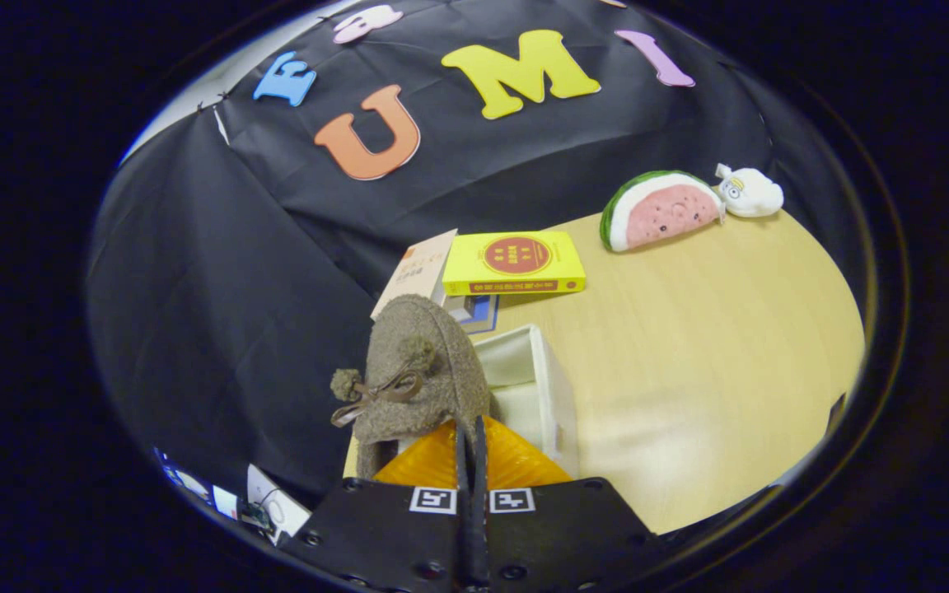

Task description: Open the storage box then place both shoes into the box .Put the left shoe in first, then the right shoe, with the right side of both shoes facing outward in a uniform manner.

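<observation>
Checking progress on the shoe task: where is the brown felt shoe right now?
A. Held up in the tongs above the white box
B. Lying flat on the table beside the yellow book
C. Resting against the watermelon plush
A: the tongs are closed on the brown felt shoe, holding it above the open white box, well short of the yellow book and the watermelon plush.

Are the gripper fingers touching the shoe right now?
Touching. The gripper view shows the gripper closed tight on the brown felt shoe, pinching its rear edge above the white box.
</observation>
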A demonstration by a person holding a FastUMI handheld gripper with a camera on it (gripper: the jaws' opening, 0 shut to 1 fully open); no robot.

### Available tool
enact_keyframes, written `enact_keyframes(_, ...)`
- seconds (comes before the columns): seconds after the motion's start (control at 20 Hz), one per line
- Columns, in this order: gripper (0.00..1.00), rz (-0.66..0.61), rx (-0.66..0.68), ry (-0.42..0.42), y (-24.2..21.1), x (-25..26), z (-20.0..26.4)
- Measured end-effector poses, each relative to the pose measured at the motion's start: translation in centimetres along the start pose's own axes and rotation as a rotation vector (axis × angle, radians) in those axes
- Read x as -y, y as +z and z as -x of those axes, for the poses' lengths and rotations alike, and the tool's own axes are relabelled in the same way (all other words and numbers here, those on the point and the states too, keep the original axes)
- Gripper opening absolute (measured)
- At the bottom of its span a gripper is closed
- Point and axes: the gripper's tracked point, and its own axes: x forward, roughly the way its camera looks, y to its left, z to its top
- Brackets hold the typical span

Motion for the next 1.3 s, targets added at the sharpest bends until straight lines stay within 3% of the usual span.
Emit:
enact_keyframes(0.45,0.0,-0.052,0.081,-0.125,-1.1,2.1,-2.7)
enact_keyframes(0.6,0.05,-0.047,0.093,-0.169,-1.8,2.7,-3.3)
enact_keyframes(0.7,0.12,-0.066,0.041,-0.164,-3.3,2.6,-4.2)
enact_keyframes(0.8,0.17,-0.073,0.027,-0.091,-3.6,1.5,-4.5)
enact_keyframes(0.95,0.49,-0.028,0.053,-0.059,-2.8,1.1,-3.7)
enact_keyframes(1.15,0.92,0.164,0.188,-0.07,-0.6,1.2,-0.7)
enact_keyframes(1.3,0.95,0.233,0.307,-0.053,0.8,1.8,1.8)
